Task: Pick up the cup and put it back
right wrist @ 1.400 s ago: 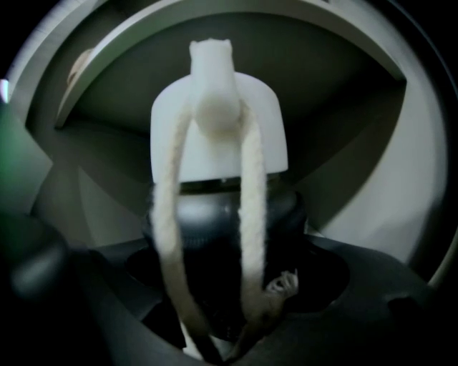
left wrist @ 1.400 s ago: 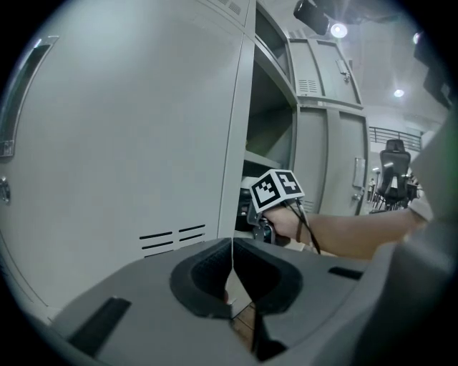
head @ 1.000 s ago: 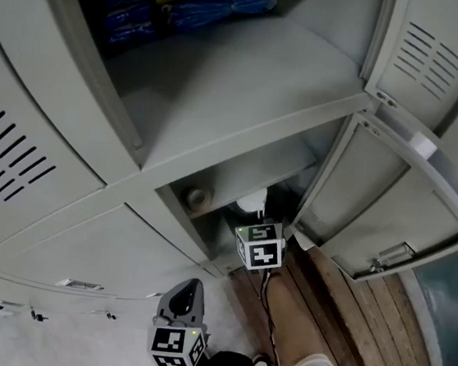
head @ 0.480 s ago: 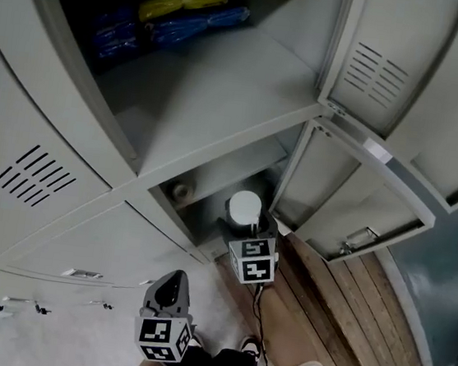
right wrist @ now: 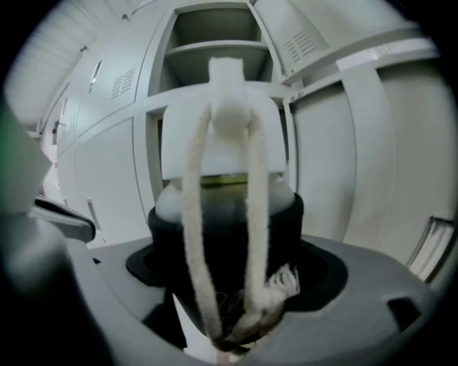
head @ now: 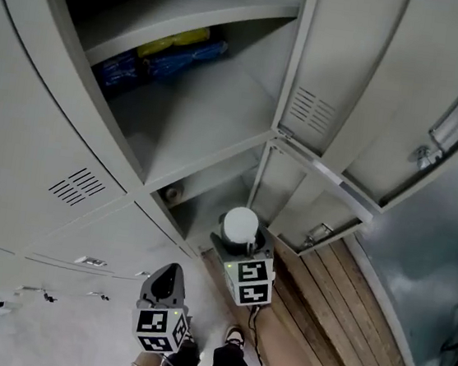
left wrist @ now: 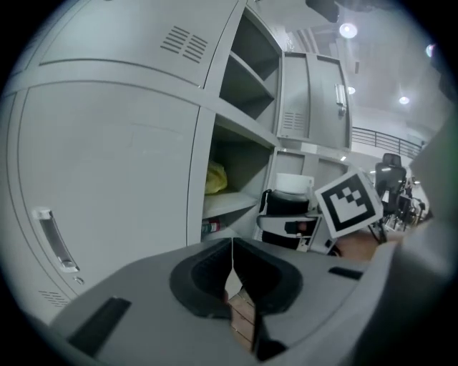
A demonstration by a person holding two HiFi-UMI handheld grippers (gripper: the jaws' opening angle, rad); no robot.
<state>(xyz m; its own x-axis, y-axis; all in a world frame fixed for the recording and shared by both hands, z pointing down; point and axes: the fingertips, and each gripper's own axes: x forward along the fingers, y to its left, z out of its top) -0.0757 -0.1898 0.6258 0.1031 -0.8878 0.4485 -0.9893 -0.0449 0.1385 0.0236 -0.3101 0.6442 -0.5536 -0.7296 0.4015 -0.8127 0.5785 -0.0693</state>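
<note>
1. Right gripper [head: 242, 246] clamped the cup [head: 240, 223], held in the air before the open lower locker compartment [head: 206, 210].
2. Left gripper [head: 169, 280] hung empty, jaws pressed together.
3. Returning it probably needed an upright, firm hold.

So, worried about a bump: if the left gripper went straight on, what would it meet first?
The left gripper aims at the open locker compartment: probably the shelf with the yellow bag, or the upright beside it; depth is unclear.

No writing, label or number can be read anywhere.
</note>
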